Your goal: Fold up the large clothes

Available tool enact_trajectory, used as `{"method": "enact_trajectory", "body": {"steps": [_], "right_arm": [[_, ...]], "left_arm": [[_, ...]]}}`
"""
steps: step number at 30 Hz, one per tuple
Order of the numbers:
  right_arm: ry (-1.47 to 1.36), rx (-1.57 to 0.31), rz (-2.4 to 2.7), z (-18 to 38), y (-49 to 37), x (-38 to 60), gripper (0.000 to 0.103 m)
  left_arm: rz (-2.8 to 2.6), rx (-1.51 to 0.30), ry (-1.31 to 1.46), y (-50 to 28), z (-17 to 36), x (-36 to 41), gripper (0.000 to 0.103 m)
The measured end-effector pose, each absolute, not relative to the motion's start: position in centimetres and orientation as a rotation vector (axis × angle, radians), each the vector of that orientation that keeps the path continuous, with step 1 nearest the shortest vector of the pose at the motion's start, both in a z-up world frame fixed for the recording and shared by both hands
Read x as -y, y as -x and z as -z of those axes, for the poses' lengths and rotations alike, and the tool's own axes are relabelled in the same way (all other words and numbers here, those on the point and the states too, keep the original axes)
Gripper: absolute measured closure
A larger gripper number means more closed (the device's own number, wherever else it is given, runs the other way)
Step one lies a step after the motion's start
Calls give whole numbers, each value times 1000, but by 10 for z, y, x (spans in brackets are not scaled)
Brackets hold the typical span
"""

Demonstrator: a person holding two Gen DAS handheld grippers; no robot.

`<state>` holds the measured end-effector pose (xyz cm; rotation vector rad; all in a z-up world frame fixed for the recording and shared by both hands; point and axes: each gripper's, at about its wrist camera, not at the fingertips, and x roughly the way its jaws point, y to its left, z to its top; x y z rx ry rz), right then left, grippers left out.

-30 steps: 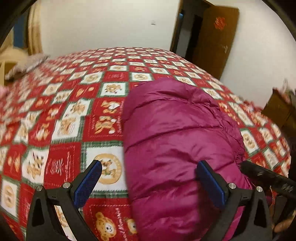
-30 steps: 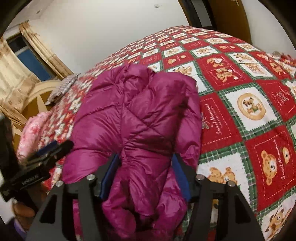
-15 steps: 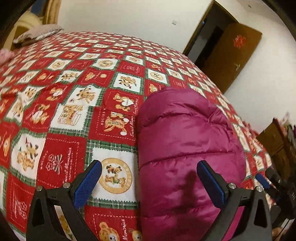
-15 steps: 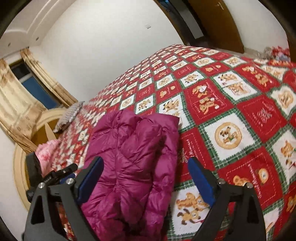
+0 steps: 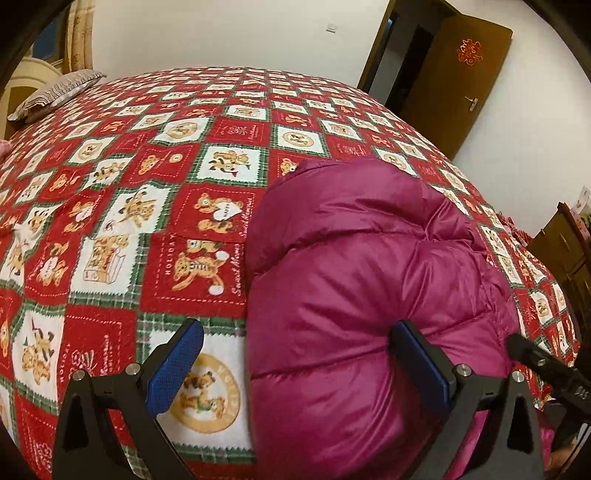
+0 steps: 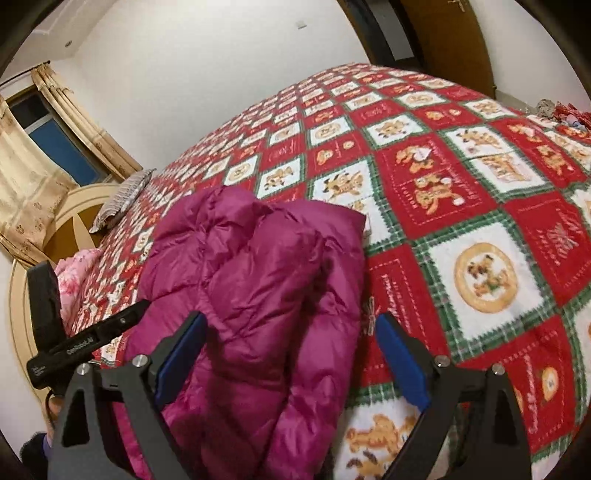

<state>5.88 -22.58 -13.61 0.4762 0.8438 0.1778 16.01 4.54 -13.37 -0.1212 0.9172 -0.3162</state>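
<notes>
white walls [image 5: 221, 33], an open brown door [image 5: 458, 74], a curtained window [image 6: 48, 136] behind the bed [image 5: 221, 122].

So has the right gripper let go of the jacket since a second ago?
Yes. The right gripper now has its jaws wide apart over the magenta jacket lying on the bedspread.

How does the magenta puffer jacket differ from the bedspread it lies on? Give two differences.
The jacket is plain magenta, while the bedspread is checked red, white and green with bears. The jacket is puffy and bundled into a folded heap; the bedspread lies spread flat. Both are soft textiles.

jacket [image 5: 362, 295] near end cut off, perhaps folded under.
</notes>
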Motion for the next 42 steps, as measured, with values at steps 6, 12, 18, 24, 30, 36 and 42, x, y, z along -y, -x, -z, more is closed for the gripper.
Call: {"method": "enact_trajectory", "body": {"steps": [6,12,18,24,30,36,42], "right_arm": [[-496,-875,-207,154,-70,223,8],[-458,-872,-238,153,-75,217,7],[-414,-872,-269,157,-89,209,6],[-329,-903,-327,153,-91,187,19],[-350,-931,-392,156,-96,187,29],[-395,-910,-361,161,-92,184,27],[-368,-937,-375,153,-77,166,48]], "left_arm": [[331,-932,124,-166,139,-41,1],[345,-946,125,-171,144,-37,1],[358,-970,152,-178,151,-36,1],[401,-984,176,-180,158,-38,1],[459,-966,219,-181,164,-46,1],[514,-923,233,-179,167,-50,1],[590,-917,239,-157,163,-47,12]]}}
